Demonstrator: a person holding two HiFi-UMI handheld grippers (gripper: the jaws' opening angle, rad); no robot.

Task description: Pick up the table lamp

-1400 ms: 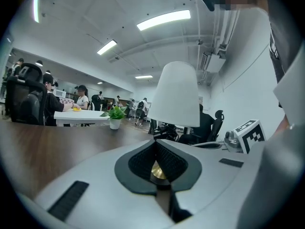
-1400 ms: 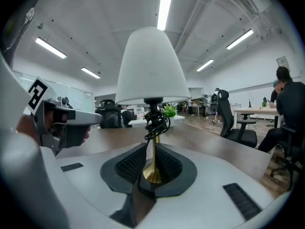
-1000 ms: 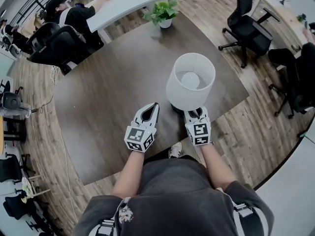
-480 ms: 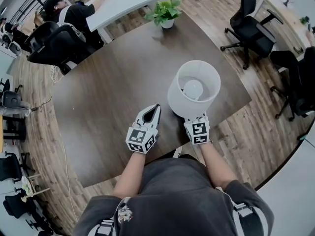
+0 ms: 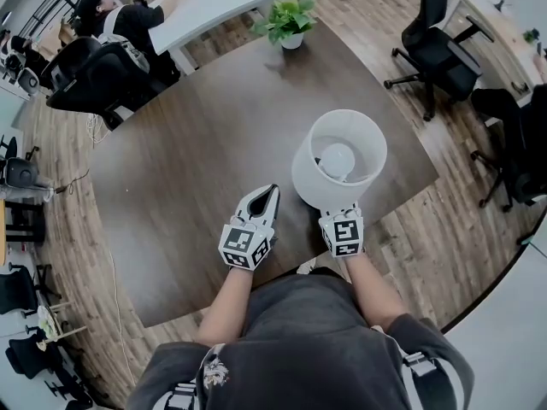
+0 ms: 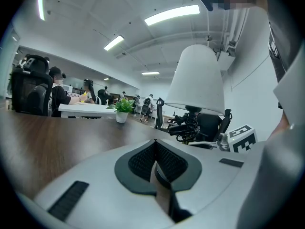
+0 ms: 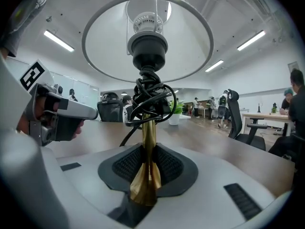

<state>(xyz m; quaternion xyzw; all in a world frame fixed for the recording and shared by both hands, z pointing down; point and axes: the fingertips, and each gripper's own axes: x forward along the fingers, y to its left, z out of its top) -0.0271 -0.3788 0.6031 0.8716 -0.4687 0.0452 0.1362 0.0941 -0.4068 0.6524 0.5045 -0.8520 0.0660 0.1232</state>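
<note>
Since a second ago the right gripper (image 5: 340,215) has slid in under the shade (image 5: 312,173), so its tips are now covered in the head view where they showed before. The table lamp (image 5: 339,158) sits a little nearer the person in the picture. The left gripper (image 5: 267,196) has barely shifted.

From where I stand this is the gripping step. In the right gripper view the jaws are closing on the lamp's brass stem (image 7: 147,142), low down, just below the knot of black cord (image 7: 150,99). The ribbed pads lie against the stem on both sides. The left gripper is clenched on nothing, its pads pressed together, and it hovers just beside the lamp to the left without touching it.

The lamp stands upright near the front edge of the dark wooden table (image 5: 188,152), well apart from the potted plant (image 5: 289,20) at the far side. Whether its base has left the wood I cannot tell, since the shade hides it from above.

Next I would expect a firm squeeze and a straight lift. The shade makes the lamp top-heavy, so the wrist should stay level or the stem may swing in the grip. The loose cord could snag.
</note>
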